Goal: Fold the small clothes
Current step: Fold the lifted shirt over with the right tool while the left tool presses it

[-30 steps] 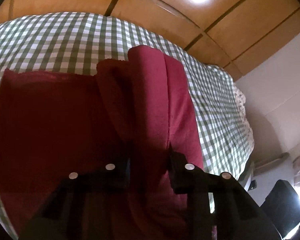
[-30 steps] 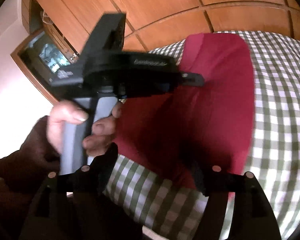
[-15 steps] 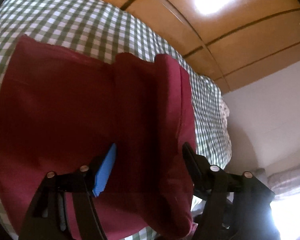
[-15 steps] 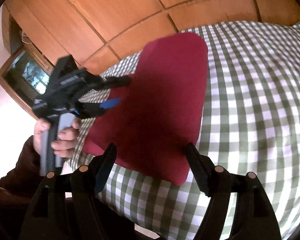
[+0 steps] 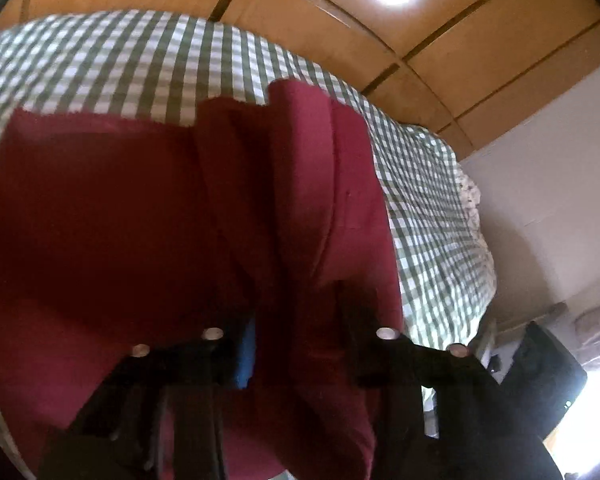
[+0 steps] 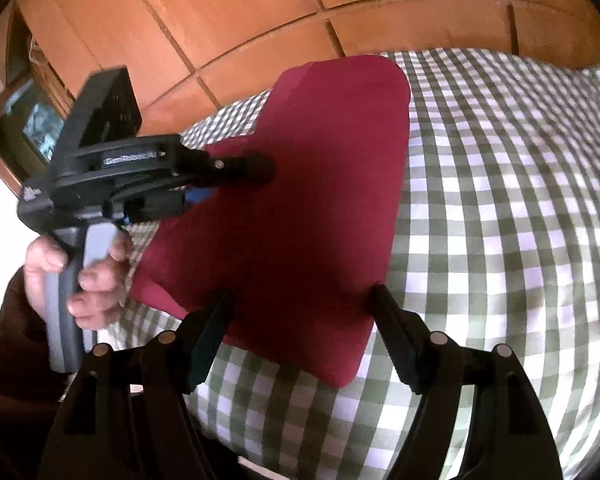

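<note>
A dark red cloth (image 6: pixel 300 208) lies on a green-and-white checked bedspread (image 6: pixel 500 240). In the left wrist view the cloth (image 5: pixel 100 240) has a raised fold (image 5: pixel 300 184) running up its right part. My left gripper (image 5: pixel 296 320) is closed on the near end of that fold. It also shows in the right wrist view (image 6: pixel 236 176), held at the cloth's left edge by a hand. My right gripper (image 6: pixel 300 304) is open and empty, its fingers spread over the cloth's near edge.
Wooden panelling (image 6: pixel 260 20) rises behind the bed. A dark screen in a wooden frame (image 6: pixel 32 128) is at the far left. In the left wrist view a white wall (image 5: pixel 548 184) and a dark object (image 5: pixel 540 380) lie beyond the bed's right edge.
My left gripper, open half a second ago, has closed on the fold of the red cloth. My right gripper stays open and has moved closer to the cloth.
</note>
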